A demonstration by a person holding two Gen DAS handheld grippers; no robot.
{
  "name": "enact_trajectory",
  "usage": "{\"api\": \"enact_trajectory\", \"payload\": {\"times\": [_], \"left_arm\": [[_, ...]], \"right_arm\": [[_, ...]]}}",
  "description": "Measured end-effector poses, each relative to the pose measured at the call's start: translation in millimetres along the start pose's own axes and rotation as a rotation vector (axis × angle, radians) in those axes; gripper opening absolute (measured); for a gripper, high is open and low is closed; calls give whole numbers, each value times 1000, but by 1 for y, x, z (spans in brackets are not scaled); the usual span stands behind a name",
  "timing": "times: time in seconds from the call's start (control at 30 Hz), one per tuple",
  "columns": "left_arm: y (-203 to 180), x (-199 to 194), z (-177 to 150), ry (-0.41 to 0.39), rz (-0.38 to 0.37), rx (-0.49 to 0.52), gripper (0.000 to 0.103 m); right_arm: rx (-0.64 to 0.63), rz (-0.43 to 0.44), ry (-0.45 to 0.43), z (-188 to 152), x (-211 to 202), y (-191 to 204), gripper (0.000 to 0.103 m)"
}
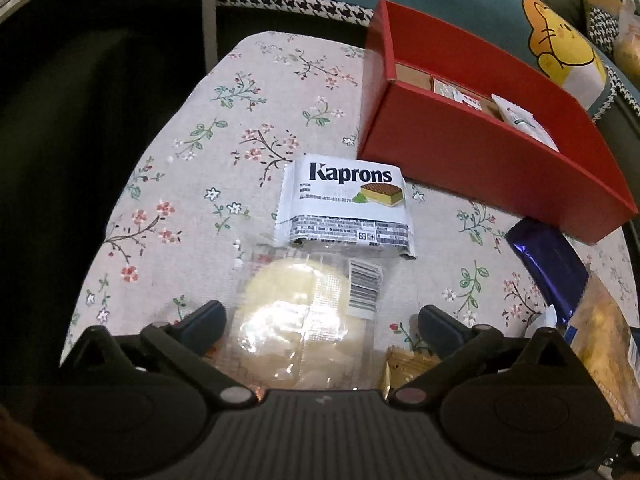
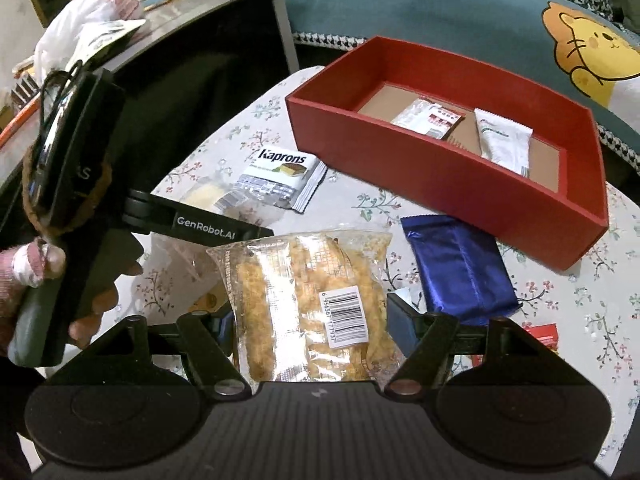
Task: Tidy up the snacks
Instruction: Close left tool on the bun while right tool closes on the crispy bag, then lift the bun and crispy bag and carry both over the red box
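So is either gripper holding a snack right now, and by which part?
Neither. The left gripper straddles the pale cake, the right gripper the crispy snack bag, both open.

Floral tablecloth point(image 1: 248, 128); teal sofa point(image 2: 400, 4); bear cushion point(image 2: 592, 56) behind.

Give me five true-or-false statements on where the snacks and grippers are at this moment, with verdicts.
1. The red box holds two packets. True.
2. The Kaprons pack lies inside the box. False: it lies on the tablecloth outside it.
3. The left gripper is open around a clear-wrapped pale bun. True.
4. The right gripper has a blue packet between its fingers. False: the blue packet lies beside it; a clear bag of golden snacks is between the fingers.
5. The tablecloth is plain white. False: it is floral.
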State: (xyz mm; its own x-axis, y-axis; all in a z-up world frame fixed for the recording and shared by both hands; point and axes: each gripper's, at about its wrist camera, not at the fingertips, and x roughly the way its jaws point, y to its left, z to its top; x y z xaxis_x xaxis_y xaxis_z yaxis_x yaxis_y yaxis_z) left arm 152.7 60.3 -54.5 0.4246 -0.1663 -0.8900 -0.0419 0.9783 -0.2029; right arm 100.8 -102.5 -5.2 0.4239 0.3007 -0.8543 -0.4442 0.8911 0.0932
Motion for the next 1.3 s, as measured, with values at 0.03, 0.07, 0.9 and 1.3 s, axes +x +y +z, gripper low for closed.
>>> {"api": "enact_trajectory", "payload": {"times": [0.03, 0.07, 0.9, 1.3], "left_arm": [[-1, 0, 0, -3, 5, 2, 103], [-2, -1, -1, -9, 19, 5, 103], [-20, -86, -33, -123, -14, -20, 77], [-46, -90, -23, -156, -48, 31, 77]], "right_arm": [[-3, -3, 1, 0, 0, 0, 77], [-4, -10, -1, -1, -1, 1, 77], [17, -40, -93, -4, -32, 12, 77], [78, -72, -149, 1, -43, -4, 77]]}}
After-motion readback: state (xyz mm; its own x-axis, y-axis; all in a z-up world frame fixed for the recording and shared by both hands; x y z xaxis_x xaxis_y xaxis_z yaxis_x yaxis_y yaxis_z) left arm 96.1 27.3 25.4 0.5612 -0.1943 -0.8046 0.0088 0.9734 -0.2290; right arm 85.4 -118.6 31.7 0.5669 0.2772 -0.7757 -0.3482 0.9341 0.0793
